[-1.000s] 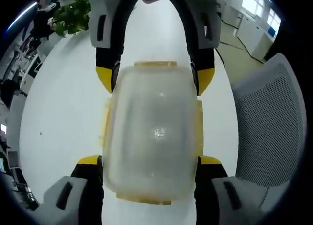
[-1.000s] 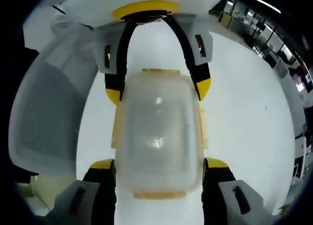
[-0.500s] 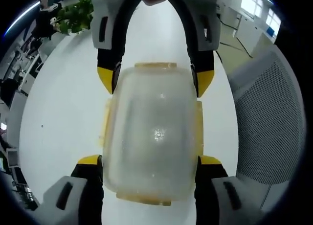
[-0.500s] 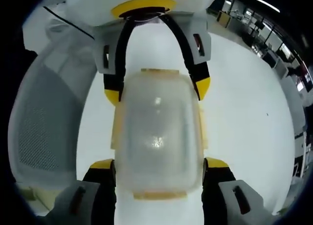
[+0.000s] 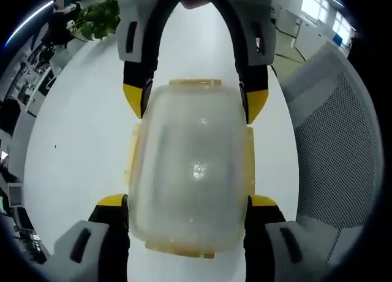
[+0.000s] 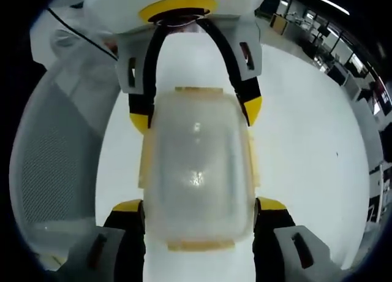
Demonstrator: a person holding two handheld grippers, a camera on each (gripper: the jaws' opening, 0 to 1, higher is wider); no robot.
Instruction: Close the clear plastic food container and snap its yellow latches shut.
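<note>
The clear plastic food container (image 5: 193,171) has its lid on, with yellow latches (image 5: 250,156) along its edges lying flat. My left gripper (image 5: 188,203) clasps its near end, one yellow-tipped jaw on each long side. From the top of the left gripper view, my right gripper (image 5: 196,101) clasps the far end the same way. In the right gripper view the container (image 6: 197,171) sits between my right gripper (image 6: 197,205) below and my left gripper (image 6: 196,110) above. It is seen against the white table (image 5: 79,141).
A grey mesh chair (image 5: 343,153) stands close beside the table's edge, and appears again as the chair (image 6: 55,165) at the left of the right gripper view. A green plant (image 5: 101,15) and office desks lie beyond the table's far end.
Both views have shifted slightly against the background. The container and both grips on it look the same.
</note>
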